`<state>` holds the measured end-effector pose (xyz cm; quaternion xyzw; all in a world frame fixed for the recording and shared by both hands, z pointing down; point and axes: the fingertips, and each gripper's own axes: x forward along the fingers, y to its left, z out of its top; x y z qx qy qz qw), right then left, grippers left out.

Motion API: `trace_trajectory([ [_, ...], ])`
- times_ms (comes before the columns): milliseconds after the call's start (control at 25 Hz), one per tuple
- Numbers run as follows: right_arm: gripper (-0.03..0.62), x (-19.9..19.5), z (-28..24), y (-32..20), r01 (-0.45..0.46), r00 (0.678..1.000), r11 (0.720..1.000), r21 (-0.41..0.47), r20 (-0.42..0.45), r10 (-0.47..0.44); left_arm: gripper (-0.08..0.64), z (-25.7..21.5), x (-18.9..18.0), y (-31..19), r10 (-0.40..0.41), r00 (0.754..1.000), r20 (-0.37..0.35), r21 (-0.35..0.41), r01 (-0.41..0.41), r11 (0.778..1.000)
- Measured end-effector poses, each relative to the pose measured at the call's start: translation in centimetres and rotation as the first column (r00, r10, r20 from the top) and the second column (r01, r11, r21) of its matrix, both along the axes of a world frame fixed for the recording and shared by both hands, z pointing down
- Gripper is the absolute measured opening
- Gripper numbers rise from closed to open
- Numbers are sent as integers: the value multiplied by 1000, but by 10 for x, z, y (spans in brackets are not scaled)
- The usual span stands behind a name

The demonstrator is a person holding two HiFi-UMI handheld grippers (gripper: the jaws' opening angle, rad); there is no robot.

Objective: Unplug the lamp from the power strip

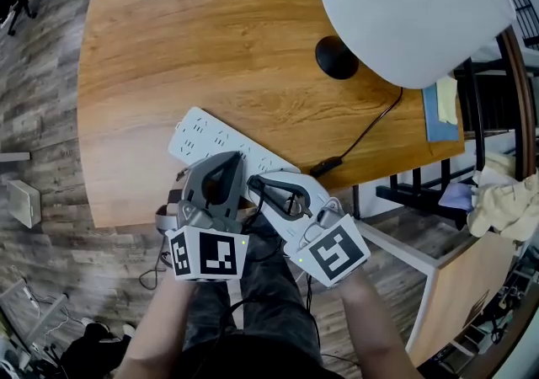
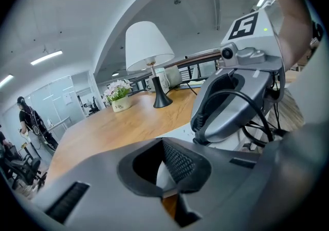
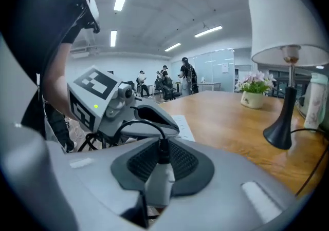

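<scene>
left tool (image 1: 224, 162): jaws nearly together | right tool (image 1: 257, 182): clamped on plug (image 3: 158, 181) | tools side by side

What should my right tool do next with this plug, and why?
Probably draw the right tool straight away from the power strip, keeping its grip. It is closed on the white plug, the black cord leaving the plug's top, and the left tool seems clamped on the strip to steady it. Whether the prongs are seated is hidden.

Right claw (image 3: 159, 166) clamped on a white plug (image 3: 158, 186) with black cord; left claw (image 3: 164, 124) just beyond; lamp (image 3: 288, 24) upright on the wooden worktop (image 3: 226, 117).
</scene>
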<state>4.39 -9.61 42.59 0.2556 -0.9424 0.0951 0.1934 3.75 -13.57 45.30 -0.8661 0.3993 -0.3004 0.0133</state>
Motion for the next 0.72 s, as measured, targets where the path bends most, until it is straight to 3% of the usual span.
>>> trace_trajectory([
  [280, 67, 3, -2, 1, 8, 999, 999, -41, 44, -6, -6, 0, 0, 0, 1, 1000, -4, -2, -1, 1000],
  [400, 67, 1, -19, -2, -22, 993, 1000, -22, 116, 24, -6, 0, 0, 0, 2, 1000, -6, -3, -2, 1000],
  [600, 67, -4, -28, -2, -28, 992, 999, -21, 122, 31, -6, 1, -1, -1, -3, 1000, -17, -30, 3, 1000],
  [720, 67, 5, -23, -4, -54, 996, 998, -19, 74, 56, -5, 0, -2, -2, -1, 999, -42, -39, -1, 999],
])
